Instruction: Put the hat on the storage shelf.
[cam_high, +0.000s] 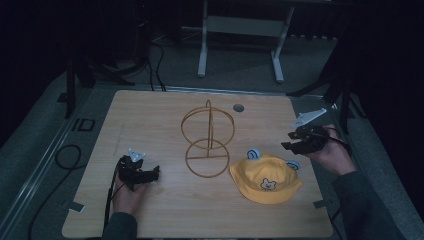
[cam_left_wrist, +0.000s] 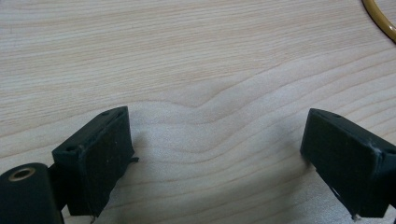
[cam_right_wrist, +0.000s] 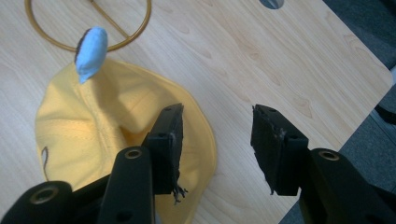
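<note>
Table (cam_high: 150, 115): bare wood across the left half and along the bottom edge of the high view; open passage there. Centre: gold wire stand (cam_high: 207, 142), upright, blocks the middle. Lower right: yellow hat (cam_high: 265, 180), just beside the stand's base; narrow gap between them. Upper right: small grey hole (cam_high: 238, 107), flush.

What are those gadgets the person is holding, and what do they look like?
Each hand holds a black two-jaw gripper: left gripper, right gripper. The jaws are blocky with flat pads. A grey three-cornered plate tops each, black cables trail behind, and the sleeves are dark.
</note>
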